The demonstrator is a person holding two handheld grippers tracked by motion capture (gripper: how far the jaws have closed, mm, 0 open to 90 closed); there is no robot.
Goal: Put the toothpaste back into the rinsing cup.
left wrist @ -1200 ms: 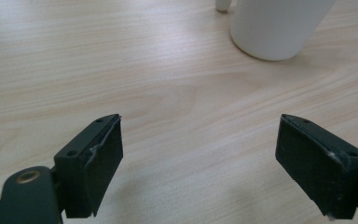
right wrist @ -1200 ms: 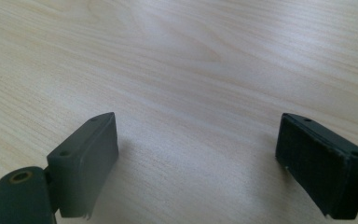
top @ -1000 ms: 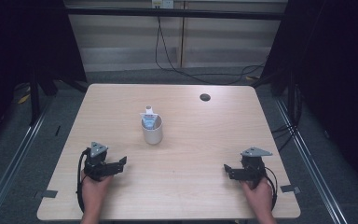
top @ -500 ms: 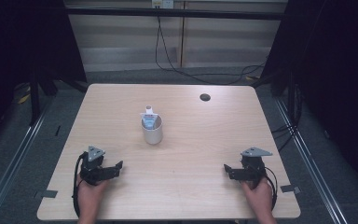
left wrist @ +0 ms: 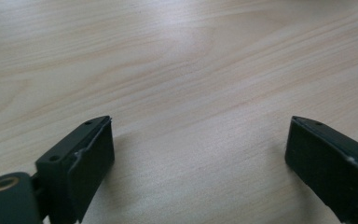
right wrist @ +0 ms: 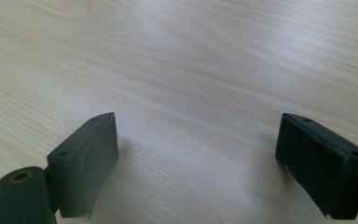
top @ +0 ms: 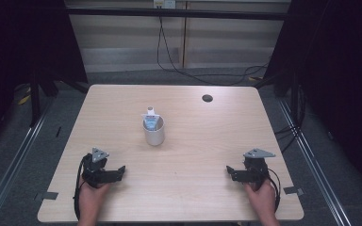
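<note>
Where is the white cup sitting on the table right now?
In the high view, the white cup stands upright near the middle of the table, slightly left of centre, a tube inside it, well beyond both grippers.

left gripper (top: 117, 170) drawn slightly nearer, jaws opening

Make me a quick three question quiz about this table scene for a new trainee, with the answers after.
1. True or false: the left tool grips the cup.
2. What sticks out of the cup: A a tube, B a spoon, C nothing?
3. What lies between the right tool jaws?

Key
1. False: its jaws have just been opening, with nothing between them, and the cup stands apart.
2. A.
3. Bare table.
</note>
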